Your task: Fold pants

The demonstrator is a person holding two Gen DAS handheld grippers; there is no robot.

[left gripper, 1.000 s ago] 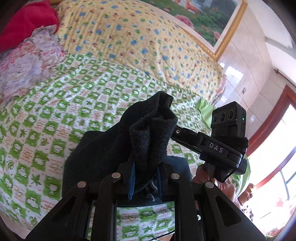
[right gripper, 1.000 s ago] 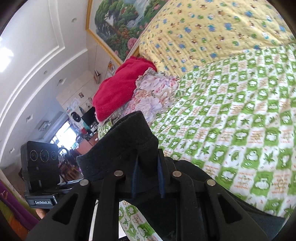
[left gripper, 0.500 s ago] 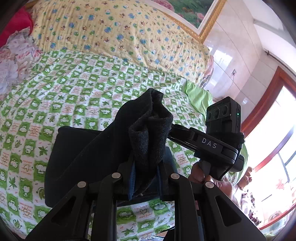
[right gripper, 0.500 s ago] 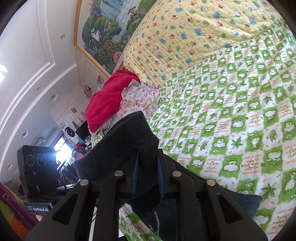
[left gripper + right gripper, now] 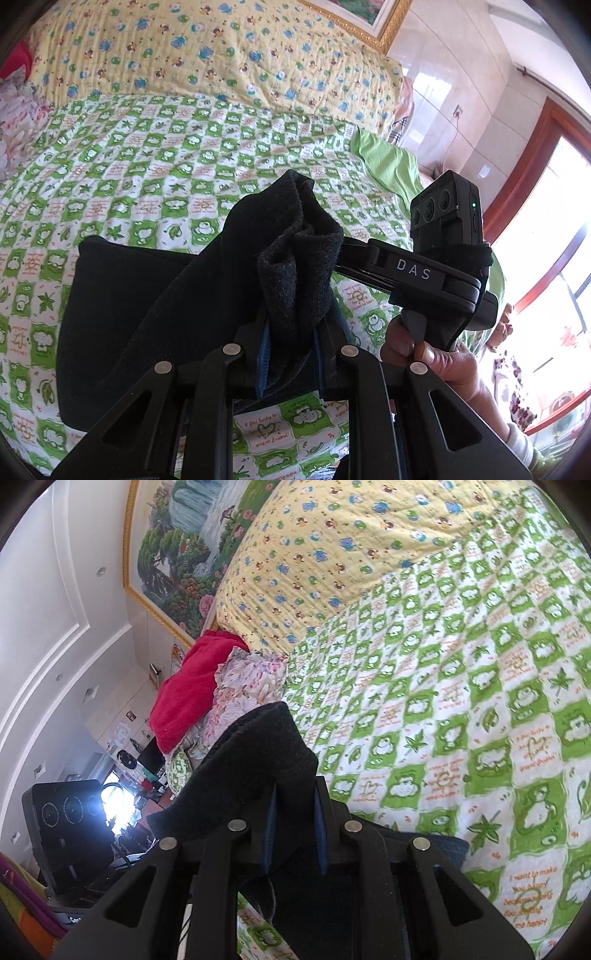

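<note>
The dark pants [image 5: 155, 314] lie partly on the green checked bedspread [image 5: 147, 166]. My left gripper [image 5: 291, 325] is shut on a bunched end of the pants and holds it above the bed. The rest hangs down to a flat part on the bed at the left. My right gripper [image 5: 293, 808] is shut on another end of the same pants [image 5: 258, 768], lifted above the bed. In the left wrist view the right gripper's body shows at the right, marked DAS [image 5: 424, 275], with the hand holding it.
A yellow patterned quilt [image 5: 207, 55] lies along the far side of the bed. A red blanket [image 5: 188, 690] and floral cloth [image 5: 243, 690] are piled at one end. A framed painting [image 5: 192, 554] hangs on the wall. A window is at the right of the left view.
Both grippers, still holding the pants, have moved over the bed. In the left view the bedspread has slid left and the flat part of the pants shows more.
</note>
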